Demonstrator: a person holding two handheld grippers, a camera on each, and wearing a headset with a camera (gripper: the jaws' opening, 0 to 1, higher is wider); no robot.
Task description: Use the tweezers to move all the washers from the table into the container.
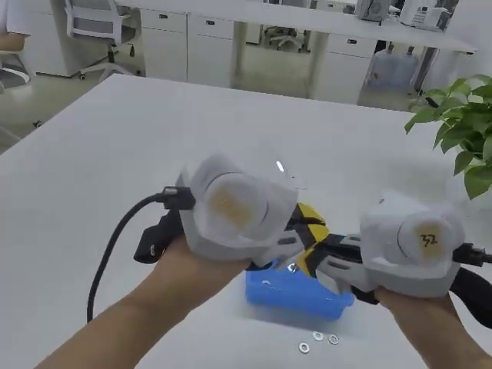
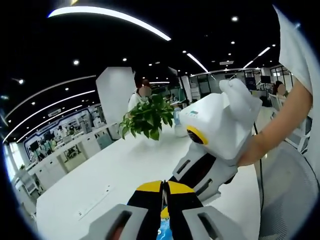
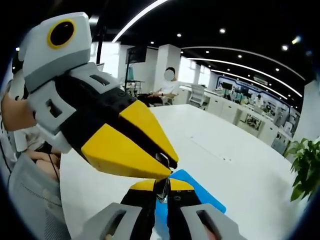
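Head view high, facing down-forward over table (image 1: 92,154); gripper views low, converging close above blue container (image 3: 200,187), sharing plant (image 2: 147,117)

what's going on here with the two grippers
A person holds two grippers above a blue container on the white table. The left gripper and right gripper meet tip to tip, fingers closed on a thin metal piece, apparently the tweezers. Three washers lie on the table near the container.

White cabinets (image 1: 165,52), office chair (image 1: 96,21), leafy plant (image 1: 461,123), ceiling light strips (image 2: 110,19)
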